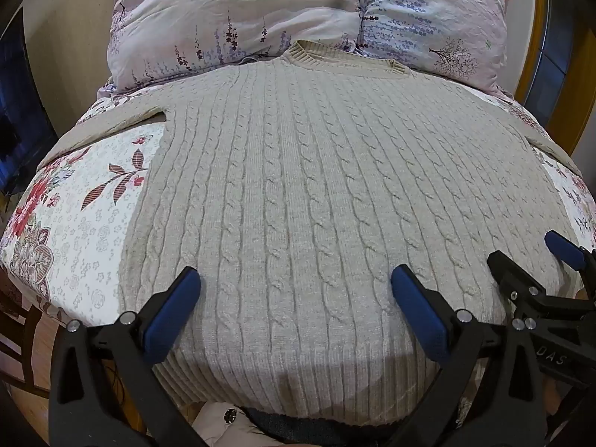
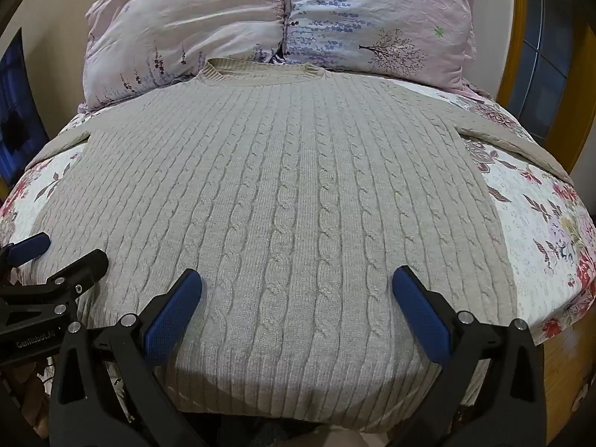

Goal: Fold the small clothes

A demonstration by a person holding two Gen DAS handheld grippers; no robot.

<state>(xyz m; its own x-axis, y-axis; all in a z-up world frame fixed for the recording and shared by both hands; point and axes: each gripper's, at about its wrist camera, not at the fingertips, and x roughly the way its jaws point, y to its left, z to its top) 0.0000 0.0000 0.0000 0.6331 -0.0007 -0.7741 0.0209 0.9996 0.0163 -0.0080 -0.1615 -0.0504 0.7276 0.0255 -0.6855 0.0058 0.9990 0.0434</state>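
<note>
Nearest the lens, the left hand-held gripper (image 1: 296, 285) hangs with its blue pads (image 1: 171, 313) spread wide and nothing between them, tilted down over the ribbed hem of the sweater (image 1: 298, 193). Beside it the right hand-held gripper (image 2: 298, 285) is just as wide and empty, over the same hem. Both sit at the near edge, probably so the hem can be taken at two points and lifted evenly for a first fold. The beige cable-knit lies flat and face up on the bed (image 1: 74, 223), collar toward the pillows (image 1: 260, 18) and sleeves spread to each side, which suits folding. White letters "DAS" show on the right tool in the left view; "GenRobot.AI" reads on the left tool in the right view
</note>
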